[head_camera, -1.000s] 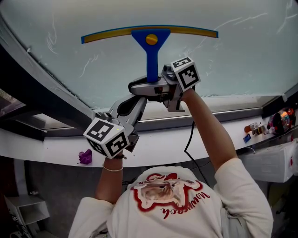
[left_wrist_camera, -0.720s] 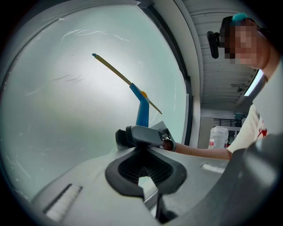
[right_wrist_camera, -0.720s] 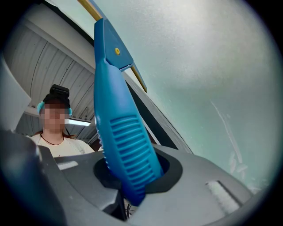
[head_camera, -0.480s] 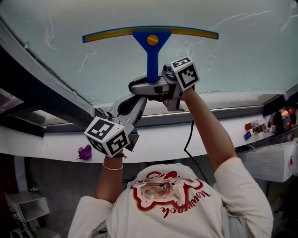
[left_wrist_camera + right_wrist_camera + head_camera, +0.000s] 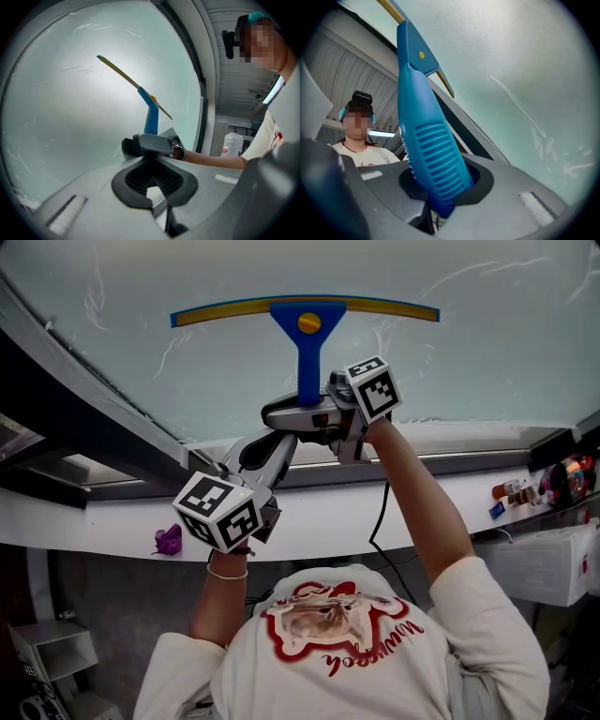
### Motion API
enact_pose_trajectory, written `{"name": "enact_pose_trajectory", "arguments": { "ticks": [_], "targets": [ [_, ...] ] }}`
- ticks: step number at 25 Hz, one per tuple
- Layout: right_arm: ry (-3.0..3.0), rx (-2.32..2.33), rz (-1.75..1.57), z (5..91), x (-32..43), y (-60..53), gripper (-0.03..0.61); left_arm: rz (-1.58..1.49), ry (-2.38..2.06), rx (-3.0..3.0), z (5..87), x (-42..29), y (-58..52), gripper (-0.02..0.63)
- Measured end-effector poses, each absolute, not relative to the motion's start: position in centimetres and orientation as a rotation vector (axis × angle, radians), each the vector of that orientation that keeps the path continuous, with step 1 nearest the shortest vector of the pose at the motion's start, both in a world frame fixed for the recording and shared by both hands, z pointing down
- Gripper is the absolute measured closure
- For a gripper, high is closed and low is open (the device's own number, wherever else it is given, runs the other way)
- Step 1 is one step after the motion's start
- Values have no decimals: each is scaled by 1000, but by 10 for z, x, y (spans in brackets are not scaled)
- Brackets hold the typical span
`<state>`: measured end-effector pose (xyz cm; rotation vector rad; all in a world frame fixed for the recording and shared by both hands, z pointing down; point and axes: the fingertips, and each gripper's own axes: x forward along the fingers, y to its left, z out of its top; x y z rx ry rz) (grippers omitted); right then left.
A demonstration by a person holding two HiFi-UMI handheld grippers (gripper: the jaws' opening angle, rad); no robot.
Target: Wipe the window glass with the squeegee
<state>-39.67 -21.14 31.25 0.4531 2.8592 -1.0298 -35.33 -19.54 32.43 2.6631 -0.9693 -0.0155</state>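
The squeegee (image 5: 307,329) has a blue handle and a long yellow-and-blue blade, which lies across the window glass (image 5: 487,343). My right gripper (image 5: 305,413) is shut on the lower end of the handle. In the right gripper view the ribbed handle (image 5: 429,145) rises from between the jaws of that gripper (image 5: 440,187). My left gripper (image 5: 279,442) hangs just below and left of the right one, shut on nothing. From the left gripper (image 5: 152,183) I see the right gripper (image 5: 151,144) and the squeegee (image 5: 150,117) above it.
A dark window frame (image 5: 84,427) runs down the left. Below the glass is a white sill (image 5: 394,507) with a small purple object (image 5: 169,540) at its left and bottles and small items (image 5: 553,479) at its right. A black cable (image 5: 378,526) hangs by the right arm.
The blade has come a little way down the glass towards the sill, with the streaks now higher relative to it. Both grippers keep the same hold and spacing.
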Motion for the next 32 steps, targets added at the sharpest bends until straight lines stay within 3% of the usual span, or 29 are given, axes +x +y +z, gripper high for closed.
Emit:
{"name": "enact_pose_trajectory", "arguments": {
  "ticks": [32],
  "targets": [
    [2831, 464, -1153, 356, -391, -203, 495, 25, -956, 2575, 365, -347, -187, 612]
  ]
}}
